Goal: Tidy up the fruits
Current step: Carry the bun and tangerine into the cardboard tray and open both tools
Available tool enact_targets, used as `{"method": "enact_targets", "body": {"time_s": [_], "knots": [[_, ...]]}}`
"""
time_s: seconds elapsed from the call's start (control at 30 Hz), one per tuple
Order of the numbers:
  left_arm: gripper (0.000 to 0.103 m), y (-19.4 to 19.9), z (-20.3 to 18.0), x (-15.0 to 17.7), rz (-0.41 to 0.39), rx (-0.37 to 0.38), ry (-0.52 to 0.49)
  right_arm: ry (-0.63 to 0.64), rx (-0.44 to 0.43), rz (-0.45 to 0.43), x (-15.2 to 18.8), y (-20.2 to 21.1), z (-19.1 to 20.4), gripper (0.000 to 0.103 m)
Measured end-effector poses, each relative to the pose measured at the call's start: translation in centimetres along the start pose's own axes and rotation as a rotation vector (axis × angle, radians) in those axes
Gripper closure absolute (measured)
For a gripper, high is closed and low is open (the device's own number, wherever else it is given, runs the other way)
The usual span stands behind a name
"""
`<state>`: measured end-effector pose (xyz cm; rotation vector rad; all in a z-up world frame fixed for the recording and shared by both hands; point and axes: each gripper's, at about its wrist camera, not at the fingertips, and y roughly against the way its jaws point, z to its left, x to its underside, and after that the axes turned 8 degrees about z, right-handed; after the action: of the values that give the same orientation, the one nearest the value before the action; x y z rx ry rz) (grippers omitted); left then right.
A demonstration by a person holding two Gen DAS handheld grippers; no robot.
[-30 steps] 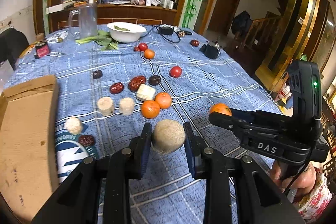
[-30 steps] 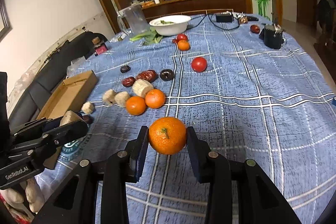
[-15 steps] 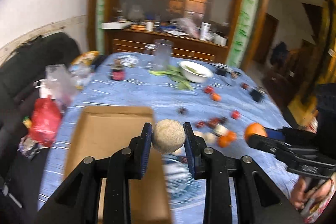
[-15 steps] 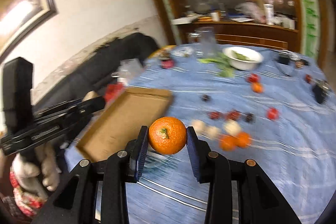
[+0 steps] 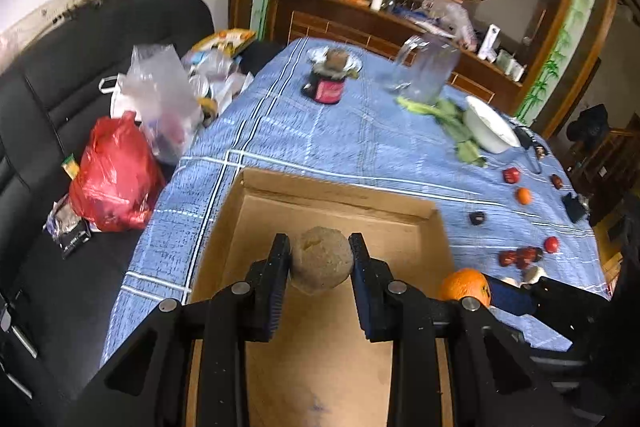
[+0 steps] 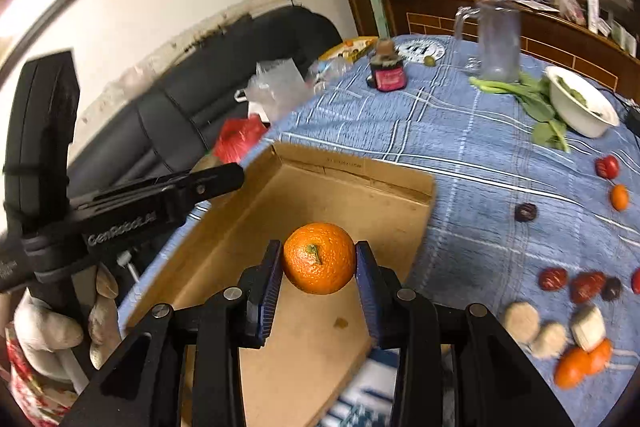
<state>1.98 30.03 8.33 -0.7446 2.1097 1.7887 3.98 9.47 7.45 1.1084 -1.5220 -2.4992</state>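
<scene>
Two tools above the cardboard box (image 5: 340,203): left tool (image 5: 320,261) clamped on a beige ball (image 5: 321,261), right tool (image 6: 318,259) on an orange (image 6: 319,257).

"GenRobot.AI" (probably) on left hand-held gripper (image 6: 216,177)

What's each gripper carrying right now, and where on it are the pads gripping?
The left gripper clamps a round tan ball by its opposite sides. The right gripper clamps an orange by its sides, stem facing the camera. Both hang over the cardboard box.

Cardboard box (image 6: 360,183) lies on tablecloth (image 6: 460,131), fruits (image 6: 576,283) to its right.
</scene>
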Motion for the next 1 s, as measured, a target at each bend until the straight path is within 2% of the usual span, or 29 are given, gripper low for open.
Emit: {"method": "enact_targets", "body": {"time_s": [0.3, 0.63, 0.77, 0.83, 0.87, 1.0], "knots": [[0.074, -5.7, 1.6, -1.3, 0.105, 0.035, 0.054, 0.048, 0.109, 0.089, -0.8, -5.8, 0.6, 0.063], [0.074, -8.2, 1.9, -1.5, 0.171, 0.031, 0.070, 0.050, 0.198, 0.137, -1.2, -8.4, -0.2, 0.063], [0.073, -8.3, 1.9, -1.6, 0.169, 0.034, 0.069, 0.043, 0.215, 0.136, -1.4, -8.5, -0.6, 0.063], [0.067, -8.1, 2.0, -1.6, 0.169, 0.045, 0.078, 0.043, 0.241, 0.132, -1.5, -8.5, -0.6, 0.063], [0.063, -8.0, 2.0, -1.6, 0.168, 0.044, 0.083, 0.043, 0.240, 0.134, -1.6, -8.5, -0.6, 0.063], [0.062, -5.8, 2.3, -1.4, 0.142, 0.056, 0.108, 0.041, 0.219, 0.093, -1.4, -6.9, -0.4, 0.059]]}}
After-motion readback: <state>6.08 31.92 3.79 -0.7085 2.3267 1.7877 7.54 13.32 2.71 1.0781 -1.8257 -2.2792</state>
